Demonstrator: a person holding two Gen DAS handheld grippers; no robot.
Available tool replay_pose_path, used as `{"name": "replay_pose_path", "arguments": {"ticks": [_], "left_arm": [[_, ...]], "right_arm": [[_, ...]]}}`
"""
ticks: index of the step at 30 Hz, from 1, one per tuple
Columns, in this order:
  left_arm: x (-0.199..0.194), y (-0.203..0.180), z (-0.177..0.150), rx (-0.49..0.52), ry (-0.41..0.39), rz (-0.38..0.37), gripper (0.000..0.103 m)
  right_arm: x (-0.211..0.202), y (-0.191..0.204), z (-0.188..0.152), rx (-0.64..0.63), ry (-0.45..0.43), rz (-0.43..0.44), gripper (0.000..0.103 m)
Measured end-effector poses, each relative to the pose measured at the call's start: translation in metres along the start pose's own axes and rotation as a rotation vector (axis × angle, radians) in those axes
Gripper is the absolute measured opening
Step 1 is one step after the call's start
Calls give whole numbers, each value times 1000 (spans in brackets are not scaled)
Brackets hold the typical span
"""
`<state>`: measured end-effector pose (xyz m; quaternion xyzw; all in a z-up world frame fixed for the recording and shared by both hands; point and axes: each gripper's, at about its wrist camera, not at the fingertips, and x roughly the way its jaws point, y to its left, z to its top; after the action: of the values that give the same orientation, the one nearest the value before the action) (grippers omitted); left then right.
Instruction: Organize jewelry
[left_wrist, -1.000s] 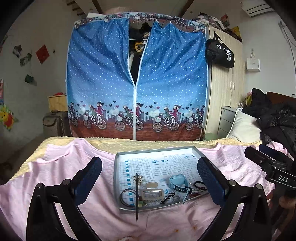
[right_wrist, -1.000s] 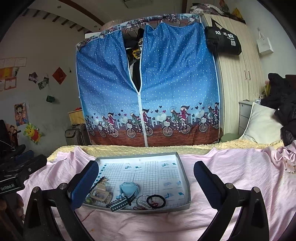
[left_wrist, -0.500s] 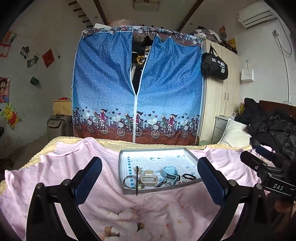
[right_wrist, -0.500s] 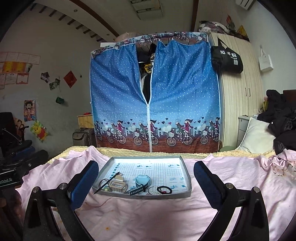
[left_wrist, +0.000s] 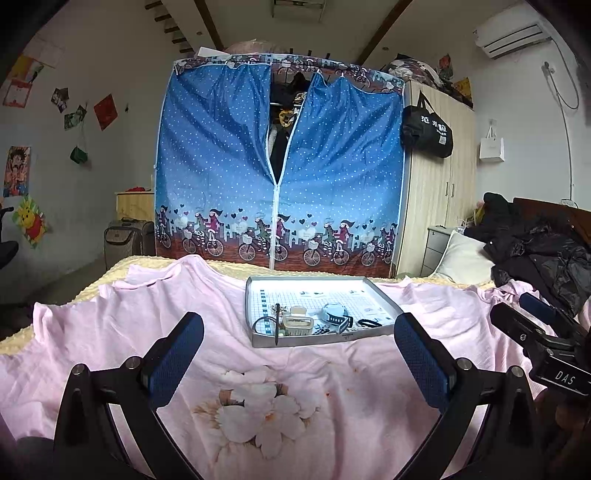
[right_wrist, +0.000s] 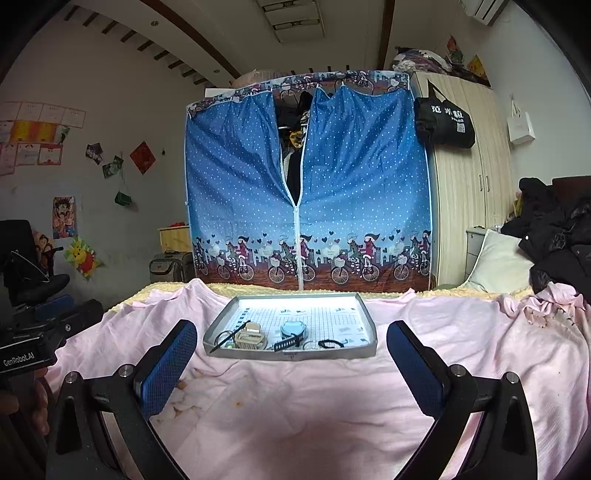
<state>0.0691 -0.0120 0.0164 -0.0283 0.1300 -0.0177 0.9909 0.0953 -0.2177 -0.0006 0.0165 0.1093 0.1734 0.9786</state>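
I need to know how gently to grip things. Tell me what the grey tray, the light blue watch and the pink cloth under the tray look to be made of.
Grey rectangular tray: likely metal or hard plastic; matt rigid rim, printed grid floor.
Light blue watch: probably plastic or silicone; smooth, dull sheen, with a dark strap.
Pink cloth: soft woven fabric; it wrinkles and drapes, with a flower print.

Left gripper (left_wrist: 298, 363): black arms, silver screws, blue textured pads (left_wrist: 173, 356); right gripper (right_wrist: 291, 365) alike, its body labelled "DAS".
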Motion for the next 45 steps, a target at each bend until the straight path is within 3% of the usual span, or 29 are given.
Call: {"name": "replay_pose_path", "arguments": {"ticks": [16, 45], "left_arm": [[-12, -2, -6, -6, -10, 5, 101], [-14, -2, -10, 0, -8, 7, 101]], "right_arm": [[-5, 10, -10, -58, 21, 9, 103], [-7, -3, -10, 9, 17, -4, 103]]}}
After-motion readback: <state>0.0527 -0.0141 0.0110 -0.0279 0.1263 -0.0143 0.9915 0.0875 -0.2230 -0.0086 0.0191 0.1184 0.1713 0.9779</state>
